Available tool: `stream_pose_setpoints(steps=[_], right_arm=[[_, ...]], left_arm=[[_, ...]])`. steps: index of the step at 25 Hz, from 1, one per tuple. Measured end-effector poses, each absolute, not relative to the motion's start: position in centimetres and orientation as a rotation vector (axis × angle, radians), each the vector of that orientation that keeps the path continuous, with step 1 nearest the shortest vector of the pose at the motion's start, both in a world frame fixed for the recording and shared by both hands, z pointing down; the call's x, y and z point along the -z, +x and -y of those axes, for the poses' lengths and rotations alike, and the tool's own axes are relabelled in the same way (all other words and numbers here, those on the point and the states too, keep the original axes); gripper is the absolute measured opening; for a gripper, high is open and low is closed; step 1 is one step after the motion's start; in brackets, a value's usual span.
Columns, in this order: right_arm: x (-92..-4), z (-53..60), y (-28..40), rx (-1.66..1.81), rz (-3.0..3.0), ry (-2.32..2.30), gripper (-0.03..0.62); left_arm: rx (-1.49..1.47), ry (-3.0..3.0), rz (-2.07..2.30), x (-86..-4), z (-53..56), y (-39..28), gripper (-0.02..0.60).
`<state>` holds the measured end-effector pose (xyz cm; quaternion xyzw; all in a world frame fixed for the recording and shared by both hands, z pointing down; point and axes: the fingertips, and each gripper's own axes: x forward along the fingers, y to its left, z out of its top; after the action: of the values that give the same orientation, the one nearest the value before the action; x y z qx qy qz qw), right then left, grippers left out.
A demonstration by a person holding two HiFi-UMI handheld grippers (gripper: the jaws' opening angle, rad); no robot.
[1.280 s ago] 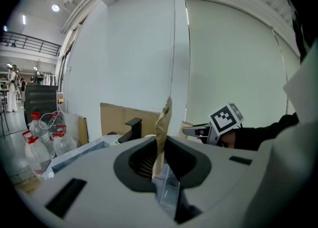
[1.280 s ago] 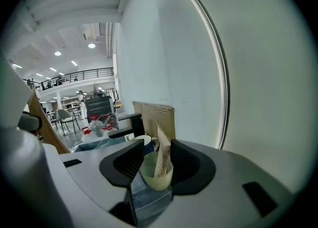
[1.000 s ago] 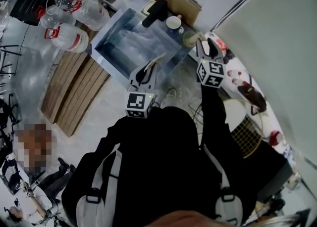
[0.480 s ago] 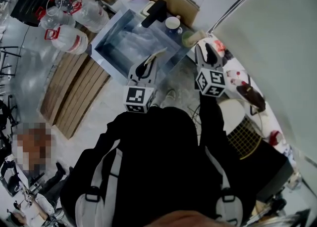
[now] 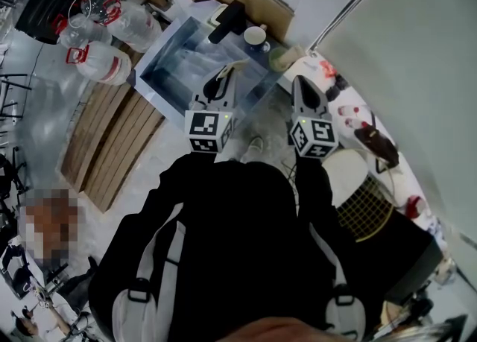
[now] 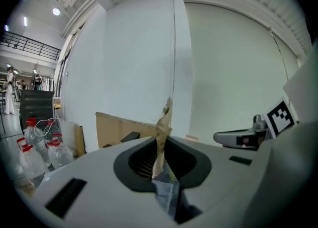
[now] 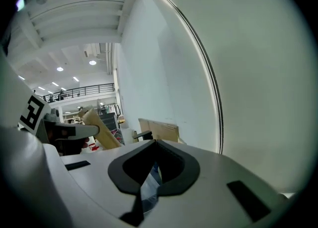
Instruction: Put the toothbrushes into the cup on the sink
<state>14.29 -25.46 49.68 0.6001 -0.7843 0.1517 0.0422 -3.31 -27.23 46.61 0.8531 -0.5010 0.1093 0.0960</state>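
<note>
In the left gripper (image 6: pixel 160 146), a tan packet (image 6: pixel 163 120) stands half hidden.

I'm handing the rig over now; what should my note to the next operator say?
Left gripper: shut on a tan wrapped toothbrush, over the sink's near edge.
Right gripper: jaws closing shut, nothing between them, right of the sink.
White cup and green cup stand at the sink's far corner; contents unclear, so progress unknown.
Left to do: put the held toothbrush into the cup.
</note>
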Motion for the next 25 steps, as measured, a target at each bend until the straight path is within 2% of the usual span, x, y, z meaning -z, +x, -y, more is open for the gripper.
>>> stream_pose_setpoints(steps=[25], right_arm=[[-51.1, 23.7, 14.6, -0.557, 2.4, 1.827, 0.002]], left_arm=[[-0.496, 2.485, 1.466, -49.3, 38.5, 0.7, 0.043]])
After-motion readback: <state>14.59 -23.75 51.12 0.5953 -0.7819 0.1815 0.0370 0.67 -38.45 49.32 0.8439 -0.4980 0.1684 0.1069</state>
